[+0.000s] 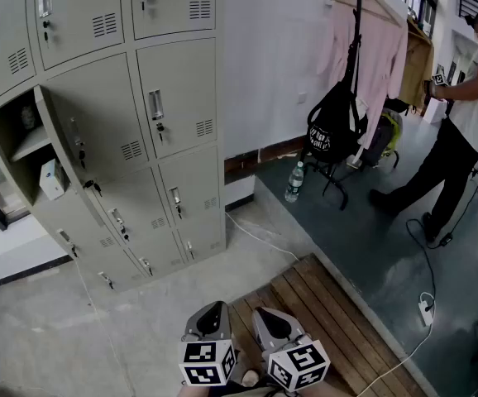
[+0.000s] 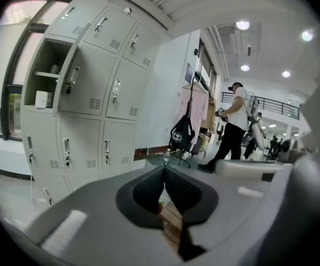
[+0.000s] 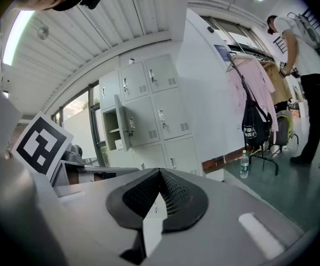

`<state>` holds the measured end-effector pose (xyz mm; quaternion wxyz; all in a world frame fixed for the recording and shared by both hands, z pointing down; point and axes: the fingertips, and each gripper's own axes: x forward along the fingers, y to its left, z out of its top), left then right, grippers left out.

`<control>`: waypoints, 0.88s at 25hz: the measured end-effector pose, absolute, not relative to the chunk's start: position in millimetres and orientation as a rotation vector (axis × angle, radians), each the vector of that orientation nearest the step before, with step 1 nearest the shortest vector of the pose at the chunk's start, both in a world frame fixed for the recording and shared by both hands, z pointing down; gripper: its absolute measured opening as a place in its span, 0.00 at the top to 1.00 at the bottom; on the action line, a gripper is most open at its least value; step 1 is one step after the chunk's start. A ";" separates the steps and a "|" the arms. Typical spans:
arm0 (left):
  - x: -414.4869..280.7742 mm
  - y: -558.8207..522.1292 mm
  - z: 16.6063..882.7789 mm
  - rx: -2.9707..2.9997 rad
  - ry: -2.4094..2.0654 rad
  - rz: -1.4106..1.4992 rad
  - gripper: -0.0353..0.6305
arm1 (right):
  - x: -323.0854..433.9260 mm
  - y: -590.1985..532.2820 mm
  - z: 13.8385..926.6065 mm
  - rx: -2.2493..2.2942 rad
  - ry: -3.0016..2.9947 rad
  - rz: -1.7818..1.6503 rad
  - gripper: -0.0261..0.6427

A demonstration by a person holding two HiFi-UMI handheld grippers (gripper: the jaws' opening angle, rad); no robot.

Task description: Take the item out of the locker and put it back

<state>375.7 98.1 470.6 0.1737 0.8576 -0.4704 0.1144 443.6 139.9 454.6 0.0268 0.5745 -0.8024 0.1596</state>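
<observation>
A grey locker bank (image 1: 140,98) fills the left of the head view. One door (image 1: 67,143) at its left stands open. Inside that compartment a small white box (image 1: 51,179) sits below a shelf. The box also shows in the left gripper view (image 2: 42,99) and, small, in the right gripper view (image 3: 118,144). My left gripper (image 1: 216,307) and right gripper (image 1: 261,313) are side by side low at the bottom centre, well away from the lockers. Both are shut with nothing between the pads, as the left gripper (image 2: 164,168) and right gripper (image 3: 160,172) show in their own views.
A wooden platform (image 1: 330,321) lies under and right of the grippers. A clothes rack with a pink garment (image 1: 371,48) and a black bag (image 1: 334,131) stands at the back right, a water bottle (image 1: 294,182) beside it. A person (image 1: 462,131) walks at far right. A power strip (image 1: 425,308) lies on the floor.
</observation>
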 end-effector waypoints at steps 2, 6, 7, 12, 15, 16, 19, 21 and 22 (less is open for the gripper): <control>362.0 95.5 471.7 2.421 -1.350 0.322 0.94 | 430.0 135.2 456.6 1.747 -2.488 0.491 0.96; 324.9 88.7 474.3 2.385 -1.392 0.312 0.94 | 393.4 122.8 458.5 1.678 -2.514 0.489 0.96; 312.1 85.8 474.7 2.373 -1.409 0.308 0.94 | 381.0 118.3 458.5 1.656 -2.525 0.487 0.96; 230.2 59.4 475.8 2.308 -1.498 0.284 0.94 | 302.7 84.7 456.7 1.552 -2.585 0.467 0.96; 175.6 36.9 471.2 2.293 -1.534 0.283 0.94 | 248.1 57.6 451.4 1.510 -2.618 0.453 0.96; 157.8 29.1 469.1 2.288 -1.540 0.282 0.94 | 229.5 48.9 449.3 1.497 -2.626 0.447 0.96; 105.4 7.7 462.7 2.274 -1.558 0.282 0.94 | 171.7 25.2 443.6 1.455 -2.652 0.434 0.96; 73.0 -3.6 459.4 2.273 -1.573 0.292 0.94 | 134.5 10.9 440.8 1.425 -2.673 0.432 0.96; 57.9 -8.3 458.5 2.275 -1.580 0.301 0.94 | 117.1 4.2 439.9 1.413 -2.682 0.433 0.96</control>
